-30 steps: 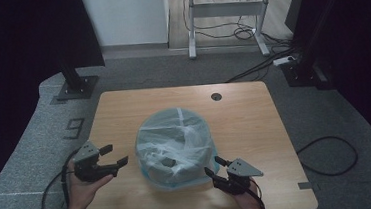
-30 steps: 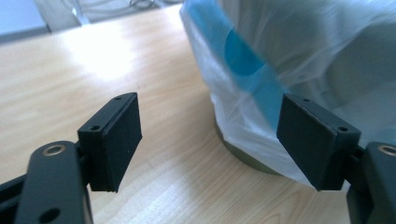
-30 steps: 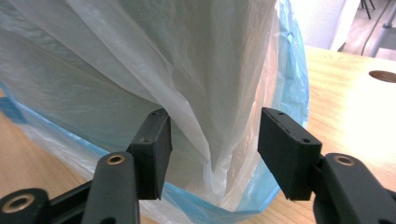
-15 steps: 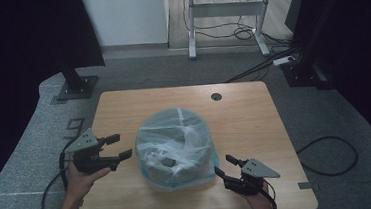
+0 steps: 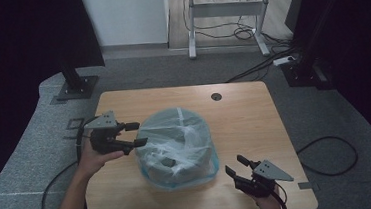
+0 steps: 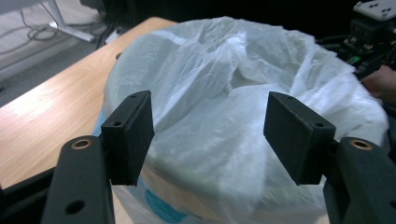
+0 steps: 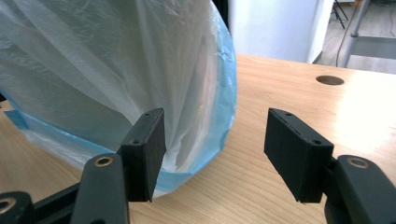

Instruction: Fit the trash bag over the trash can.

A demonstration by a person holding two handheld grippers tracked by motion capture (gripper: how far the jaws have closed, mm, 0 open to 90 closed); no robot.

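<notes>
A round tub wrapped in a thin white and blue plastic bag (image 5: 176, 145) stands in the middle of the wooden table (image 5: 244, 115). My left gripper (image 5: 140, 133) hovers at the bag's left side, raised off the table. In the left gripper view it (image 6: 210, 135) points at the crumpled bag (image 6: 224, 93); its jaws have just been closing but stand apart, with nothing between the pads. My right gripper (image 5: 233, 164) sits low at the front right, clear of the bag. Its jaws (image 7: 215, 149) have opened slightly and are empty, with the bag's blue hem (image 7: 116, 70) just beyond the left pad.
A round cable hole (image 5: 216, 96) marks the table's far side. Bare wood (image 7: 289, 88) lies right of the bag. Off the table are a metal-legged desk (image 5: 226, 11), a black stand base (image 5: 74, 88) and a floor cable (image 5: 328, 156).
My left gripper has risen and moved in toward the bag's left side, its jaws narrowing. My right gripper has drifted right, away from the bag, toward the front right corner.
</notes>
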